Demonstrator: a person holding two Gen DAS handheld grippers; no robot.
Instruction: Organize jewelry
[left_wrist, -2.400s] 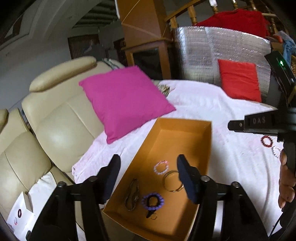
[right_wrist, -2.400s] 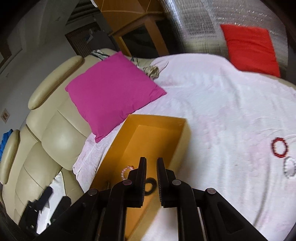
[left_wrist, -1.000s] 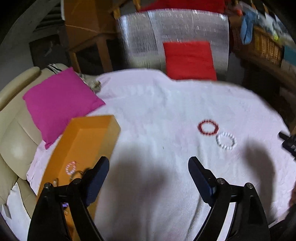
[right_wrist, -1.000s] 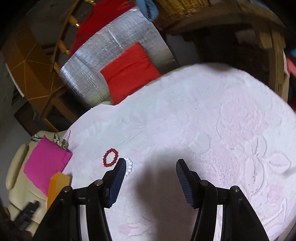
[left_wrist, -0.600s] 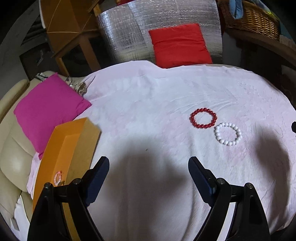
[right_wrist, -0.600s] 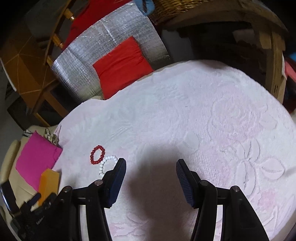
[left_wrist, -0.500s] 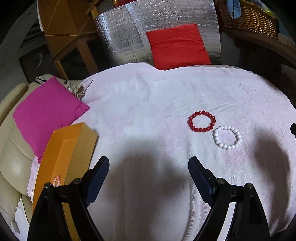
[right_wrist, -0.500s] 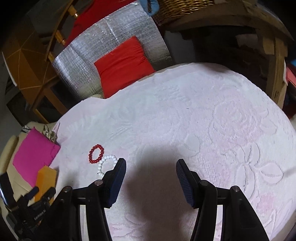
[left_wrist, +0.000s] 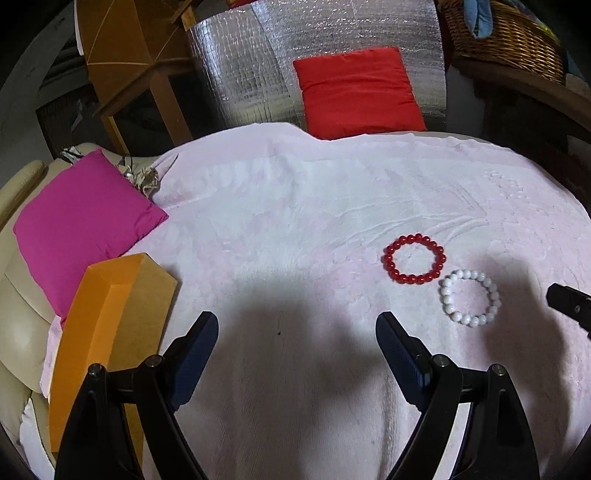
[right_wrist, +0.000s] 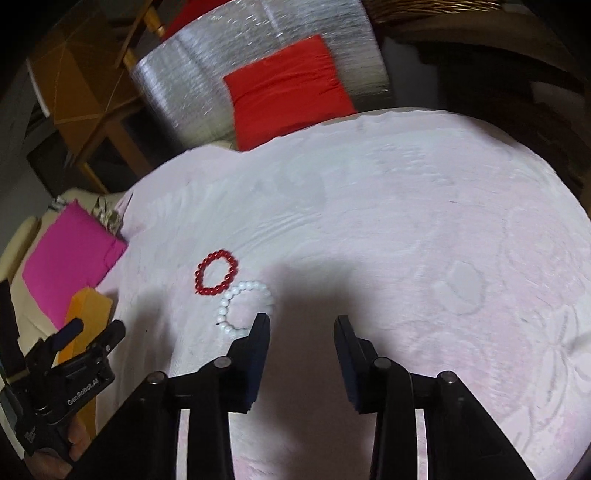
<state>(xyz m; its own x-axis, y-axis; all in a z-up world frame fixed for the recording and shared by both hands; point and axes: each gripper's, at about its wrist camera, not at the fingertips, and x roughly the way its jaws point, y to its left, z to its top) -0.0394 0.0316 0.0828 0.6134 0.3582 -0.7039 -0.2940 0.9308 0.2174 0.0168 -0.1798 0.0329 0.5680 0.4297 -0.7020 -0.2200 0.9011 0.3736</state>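
Flanking orange box (left_wrist: 99, 332), magenta cushion (left_wrist: 81, 218), red cushion (left_wrist: 358, 92), pale blanket (left_wrist: 295, 221)

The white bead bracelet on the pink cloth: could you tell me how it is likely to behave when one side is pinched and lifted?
The white bead bracelet is separate round beads, apparently strung, so it will probably sag into a loop, not stay a stiff ring. The smooth beads may slip between flat pads. Its rim seems to touch the red bead bracelet, so a nudge might shift both on the pink cloth.

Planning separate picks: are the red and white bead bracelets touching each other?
Apart. The left wrist view shows a thin strip of cloth between red bracelet and white bracelet.
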